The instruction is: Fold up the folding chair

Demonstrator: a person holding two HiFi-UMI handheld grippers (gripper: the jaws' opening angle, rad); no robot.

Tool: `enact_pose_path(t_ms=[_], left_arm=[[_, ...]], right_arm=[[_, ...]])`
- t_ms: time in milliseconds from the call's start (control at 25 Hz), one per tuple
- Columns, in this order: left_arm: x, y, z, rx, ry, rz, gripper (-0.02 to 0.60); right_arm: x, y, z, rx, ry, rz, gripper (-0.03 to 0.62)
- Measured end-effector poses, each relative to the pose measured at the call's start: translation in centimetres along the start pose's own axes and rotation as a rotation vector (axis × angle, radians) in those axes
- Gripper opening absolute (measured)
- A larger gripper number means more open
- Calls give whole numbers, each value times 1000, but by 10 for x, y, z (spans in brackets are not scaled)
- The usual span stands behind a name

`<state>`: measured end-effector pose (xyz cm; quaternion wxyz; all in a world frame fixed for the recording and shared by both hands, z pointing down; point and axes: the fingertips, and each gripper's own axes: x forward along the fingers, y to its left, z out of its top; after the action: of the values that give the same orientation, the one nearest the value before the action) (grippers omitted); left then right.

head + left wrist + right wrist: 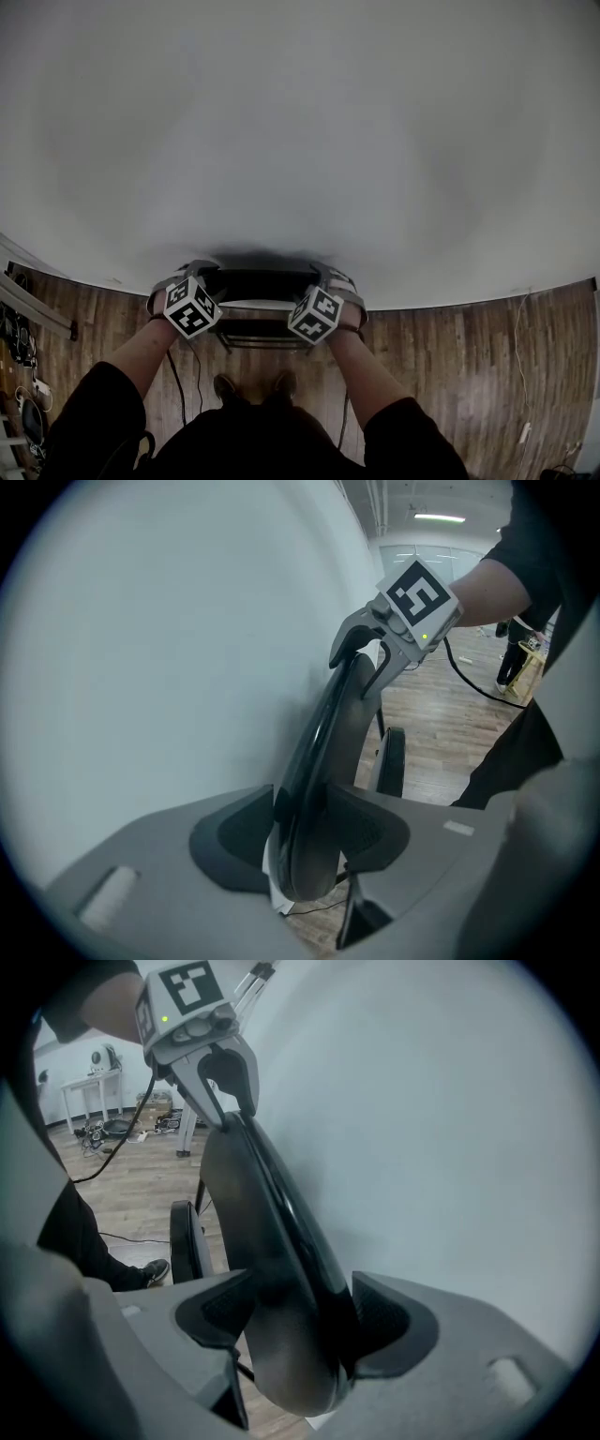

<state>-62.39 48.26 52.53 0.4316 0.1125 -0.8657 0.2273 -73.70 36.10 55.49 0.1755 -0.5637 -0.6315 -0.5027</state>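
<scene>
Folding chair (258, 284), against white wall (300, 141). Left tool (300, 819) pinching backrest (330, 728) top, 9 o'clock end; right tool (300, 1314) pinching 3 o'clock end.

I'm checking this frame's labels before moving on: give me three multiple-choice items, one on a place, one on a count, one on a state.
1. Where does the black folding chair stand?
A) close by the white wall
B) on a table
C) in a doorway

2. How many grippers are on its backrest?
A) none
B) one
C) two

3. What is the state of the left gripper?
A) open and empty
B) shut on one end of the backrest
C) shut on a cable

Answers:
1 A: the head view shows the chair at the foot of the wall.
2 C: the left gripper and the right gripper each sit at one end of the backrest.
3 B: in the left gripper view, its pads press on both faces of the backrest.
</scene>
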Motion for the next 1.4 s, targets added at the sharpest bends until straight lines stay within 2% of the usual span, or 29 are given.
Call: enact_pose_path(t_ms=[600, 1120, 1400], left_arm=[[10, 16, 4, -21, 23, 26, 183], [17, 26, 9, -26, 39, 27, 184], [22, 35, 8, -24, 43, 58, 181]], right_arm=[[8, -19, 0, 53, 35, -117, 337], [9, -30, 0, 52, 0, -199, 348], [7, -33, 1, 46, -23, -252, 344]])
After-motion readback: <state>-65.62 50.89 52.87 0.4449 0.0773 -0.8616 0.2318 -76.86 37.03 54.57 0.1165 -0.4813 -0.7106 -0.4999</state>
